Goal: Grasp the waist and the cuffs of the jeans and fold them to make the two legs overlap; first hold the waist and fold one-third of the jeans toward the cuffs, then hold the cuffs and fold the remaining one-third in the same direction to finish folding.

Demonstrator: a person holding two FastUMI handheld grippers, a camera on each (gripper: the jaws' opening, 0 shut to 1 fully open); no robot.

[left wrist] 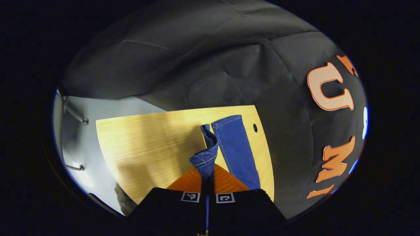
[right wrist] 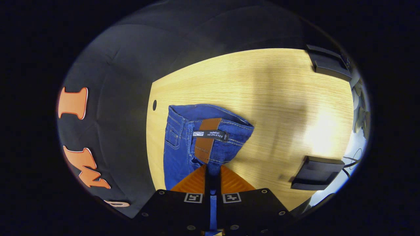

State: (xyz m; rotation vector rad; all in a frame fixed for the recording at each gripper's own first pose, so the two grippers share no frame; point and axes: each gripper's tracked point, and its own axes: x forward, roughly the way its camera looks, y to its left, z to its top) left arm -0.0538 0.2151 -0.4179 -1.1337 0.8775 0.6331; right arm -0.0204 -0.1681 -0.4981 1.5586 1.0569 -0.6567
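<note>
Left gripper (left wrist: 207, 175): jaws clamped on a lifted cuff (left wrist: 205, 157).
Right gripper (right wrist: 213, 175): jaws clamped on the waist (right wrist: 210, 137).
Jeans (left wrist: 236, 147): on the wooden table (left wrist: 147, 144), near its far edge, beside the hole (left wrist: 255, 127).

Left gripper (left wrist: 207, 175) has both fingers pinched together on a bunched bit of denim cuff (left wrist: 205, 157), which sticks up just ahead of its tips. Right gripper (right wrist: 212, 177) is the same deal, fingers squeezed closed on the waist end (right wrist: 210, 137), fabric running down between them toward the camera.
</note>
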